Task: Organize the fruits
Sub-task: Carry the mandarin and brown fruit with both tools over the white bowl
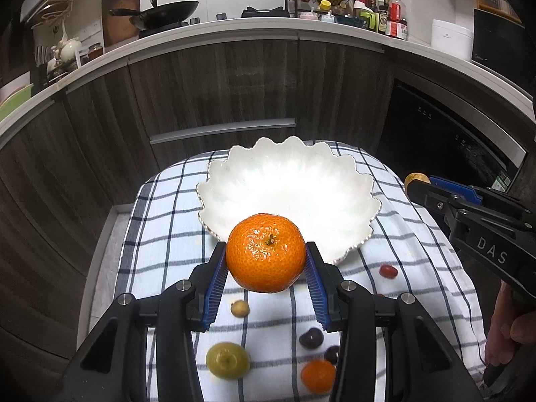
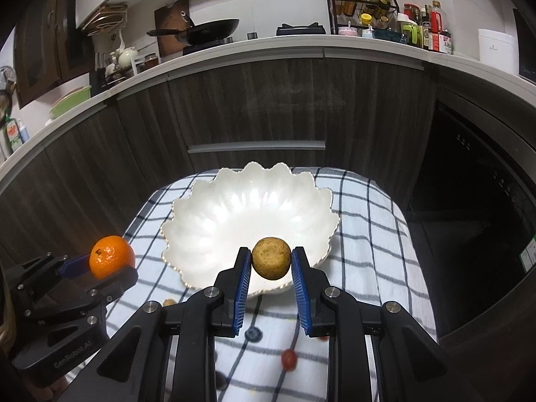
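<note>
My left gripper (image 1: 266, 254) is shut on a large orange mandarin (image 1: 266, 253), held in the air just before the near rim of the white scalloped bowl (image 1: 288, 184). The bowl has nothing in it. In the right wrist view my right gripper (image 2: 271, 259) is shut on a small brown round fruit (image 2: 271, 258), also over the bowl's (image 2: 248, 207) near edge. The left gripper with the mandarin (image 2: 112, 256) shows at the left there. The brown fruit (image 1: 416, 180) peeks out at the right of the left wrist view.
The bowl stands on a blue-checked cloth (image 1: 402, 234) over a small table. Loose fruits lie on the cloth: a green one (image 1: 227, 360), a small orange one (image 1: 318, 375), dark ones (image 1: 311, 337), a red one (image 1: 388, 270), a small tan one (image 1: 240, 308). Dark kitchen cabinets (image 1: 217, 93) stand behind.
</note>
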Demonstrator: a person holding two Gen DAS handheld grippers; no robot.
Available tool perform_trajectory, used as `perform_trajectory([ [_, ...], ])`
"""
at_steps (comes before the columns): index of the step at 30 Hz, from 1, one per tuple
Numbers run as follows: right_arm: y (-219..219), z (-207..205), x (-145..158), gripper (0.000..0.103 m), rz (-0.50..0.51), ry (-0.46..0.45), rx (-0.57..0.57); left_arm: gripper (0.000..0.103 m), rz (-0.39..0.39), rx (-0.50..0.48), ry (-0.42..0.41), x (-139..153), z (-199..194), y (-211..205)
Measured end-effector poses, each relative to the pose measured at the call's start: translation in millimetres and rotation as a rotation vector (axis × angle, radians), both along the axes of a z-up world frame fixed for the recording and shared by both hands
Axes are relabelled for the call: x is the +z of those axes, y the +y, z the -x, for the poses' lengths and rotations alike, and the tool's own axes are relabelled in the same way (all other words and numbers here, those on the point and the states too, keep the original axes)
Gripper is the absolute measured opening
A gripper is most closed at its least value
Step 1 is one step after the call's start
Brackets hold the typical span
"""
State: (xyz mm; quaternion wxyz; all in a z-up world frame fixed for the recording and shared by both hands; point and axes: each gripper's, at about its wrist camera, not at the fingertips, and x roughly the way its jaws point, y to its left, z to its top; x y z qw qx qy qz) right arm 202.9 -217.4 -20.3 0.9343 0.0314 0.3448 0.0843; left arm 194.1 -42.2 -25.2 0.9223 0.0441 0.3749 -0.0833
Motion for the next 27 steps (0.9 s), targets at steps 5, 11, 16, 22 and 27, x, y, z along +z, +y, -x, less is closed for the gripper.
perform_trajectory([
  [5, 1.3, -16.7, 3.4, 0.026, 0.02, -0.016, -0.004, 0.044, 0.011, 0.013, 0.004, -0.5, -17.8, 3.1],
  [11, 0.4, -36.2, 4.0, 0.026, 0.024, -0.022, -0.01, 0.044, 0.012, 0.033, 0.003, -1.2, -38.9, 7.6],
  [16, 1.1, -49.0, 3.9, 0.026, 0.021, -0.021, -0.009, 0.044, 0.023, 0.038, 0.018, -3.4, -55.7, 9.9],
  [22, 3.1, -74.0, 3.9, 0.026, 0.013, -0.012, -0.013, 0.044, 0.022, 0.055, 0.024, -6.0, -77.3, 14.0],
  [27, 5.2, -86.9, 1.6, 0.026, 0.02, -0.01, -0.013, 0.044, 0.022, 0.055, 0.025, -10.7, -92.0, 14.9],
])
